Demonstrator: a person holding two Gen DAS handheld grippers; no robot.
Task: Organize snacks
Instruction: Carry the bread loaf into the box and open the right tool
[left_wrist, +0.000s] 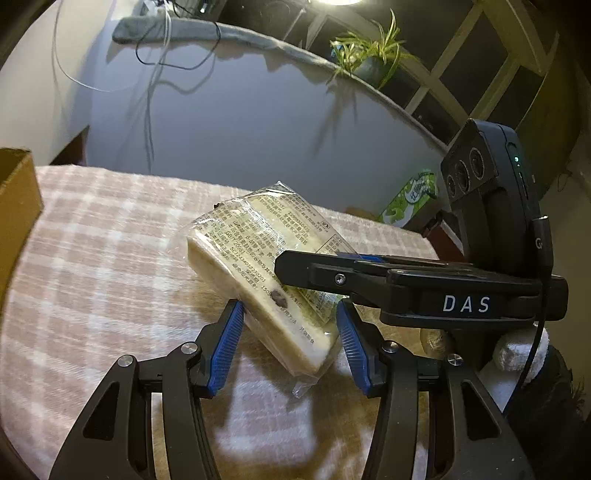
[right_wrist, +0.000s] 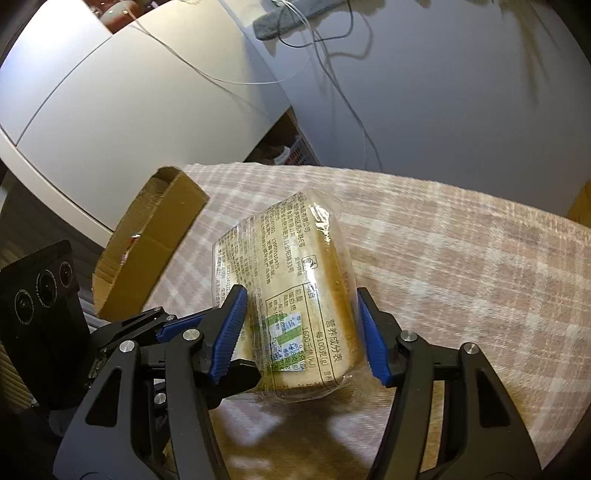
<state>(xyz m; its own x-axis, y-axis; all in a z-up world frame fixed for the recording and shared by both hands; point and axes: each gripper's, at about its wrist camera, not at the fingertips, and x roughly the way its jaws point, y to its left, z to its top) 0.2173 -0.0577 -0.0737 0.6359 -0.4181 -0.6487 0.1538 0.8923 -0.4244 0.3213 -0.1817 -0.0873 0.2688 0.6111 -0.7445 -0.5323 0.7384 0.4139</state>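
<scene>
Left wrist view: the left gripper (left_wrist: 290, 347) has its fingers clamped on the near end of the wrapped bread snack (left_wrist: 258, 266), whose long axis runs up toward eleven o'clock, lifted over the checked surface (left_wrist: 92, 258). The right gripper (left_wrist: 295, 267) grips it from three o'clock.

Right wrist view: its fingers pinch the snack's sides; the cardboard box (right_wrist: 147, 254) lies at ten o'clock, nearer the left hand.

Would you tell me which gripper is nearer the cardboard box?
The left gripper; the cardboard box sits beyond it, away from the right gripper.
</scene>
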